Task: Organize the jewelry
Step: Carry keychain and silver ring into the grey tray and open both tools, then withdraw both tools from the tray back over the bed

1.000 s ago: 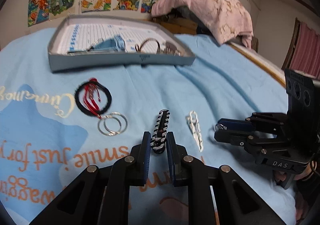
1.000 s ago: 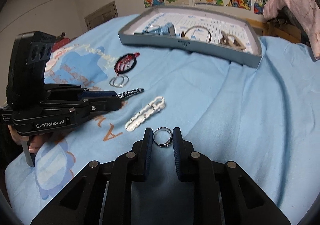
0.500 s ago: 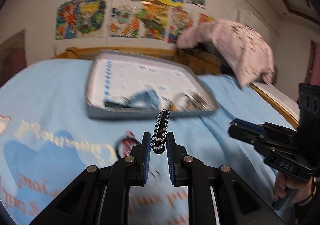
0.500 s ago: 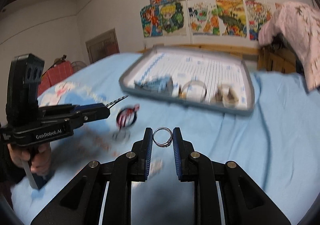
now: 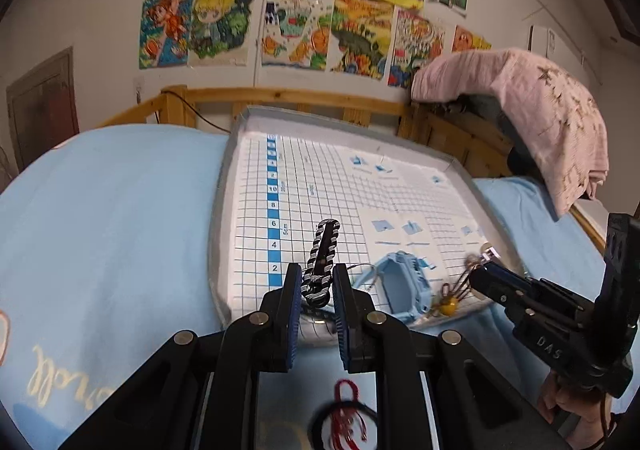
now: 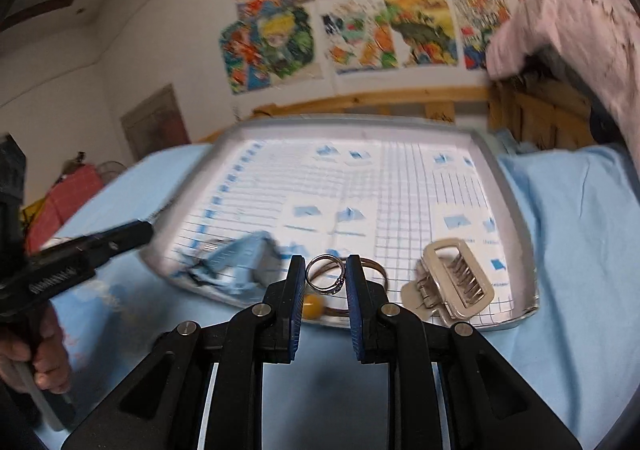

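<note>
My left gripper [image 5: 317,292] is shut on a black-and-white striped chain bracelet [image 5: 322,258] and holds it over the near left part of the grey tray [image 5: 218,209]. My right gripper [image 6: 325,281] is shut on a silver ring [image 6: 325,277] and holds it over the tray's near edge [image 6: 524,314]. In the tray lie a light blue watch [image 5: 404,286], a thin bangle with a yellow bead [image 6: 316,306] and a silver hair claw [image 6: 456,282]. The right gripper also shows in the left wrist view [image 5: 486,274], the left gripper in the right wrist view [image 6: 140,234].
The tray lies on a light blue bedspread [image 5: 100,230]. A black and red bracelet [image 5: 348,422] lies on the bedspread below my left gripper. A wooden bed rail [image 5: 288,95] and a pink cloth [image 5: 540,121] stand behind the tray.
Both grippers lifted their pieces off the bedspread and moved forward to the tray. The white chain and the pair of silver rings have dropped out of view.
</note>
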Action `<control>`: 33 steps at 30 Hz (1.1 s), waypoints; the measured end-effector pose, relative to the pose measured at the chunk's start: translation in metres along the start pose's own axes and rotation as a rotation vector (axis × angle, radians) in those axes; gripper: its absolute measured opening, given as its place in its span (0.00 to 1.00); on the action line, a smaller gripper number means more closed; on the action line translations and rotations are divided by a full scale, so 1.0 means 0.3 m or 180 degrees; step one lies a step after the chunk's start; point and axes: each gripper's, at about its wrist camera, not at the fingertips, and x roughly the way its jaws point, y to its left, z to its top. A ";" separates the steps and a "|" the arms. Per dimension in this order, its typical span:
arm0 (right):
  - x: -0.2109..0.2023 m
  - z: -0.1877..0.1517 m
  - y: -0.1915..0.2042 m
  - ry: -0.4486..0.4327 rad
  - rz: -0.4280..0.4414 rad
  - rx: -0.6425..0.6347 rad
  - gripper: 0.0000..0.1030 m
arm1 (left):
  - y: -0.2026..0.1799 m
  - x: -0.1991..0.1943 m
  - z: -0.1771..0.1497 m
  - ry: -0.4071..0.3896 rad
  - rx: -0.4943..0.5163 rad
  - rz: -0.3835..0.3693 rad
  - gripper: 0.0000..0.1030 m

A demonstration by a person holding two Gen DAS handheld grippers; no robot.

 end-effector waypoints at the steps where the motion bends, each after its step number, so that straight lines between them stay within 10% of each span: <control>1: 0.021 -0.005 -0.002 0.0030 -0.0018 0.0002 0.17 | 0.000 0.018 0.000 0.0030 0.0004 0.0002 0.14; 17: 0.102 -0.031 -0.018 0.0211 -0.0008 0.0070 0.24 | -0.008 0.069 -0.039 0.0169 -0.0039 -0.0042 0.21; 24: 0.024 -0.033 -0.029 0.0130 -0.0013 0.0144 0.44 | -0.020 -0.034 -0.051 -0.0065 -0.0078 -0.0023 0.67; 33: -0.265 -0.016 -0.001 -0.0423 0.0046 0.0138 0.73 | -0.062 -0.342 -0.079 -0.0624 -0.0058 -0.0060 0.99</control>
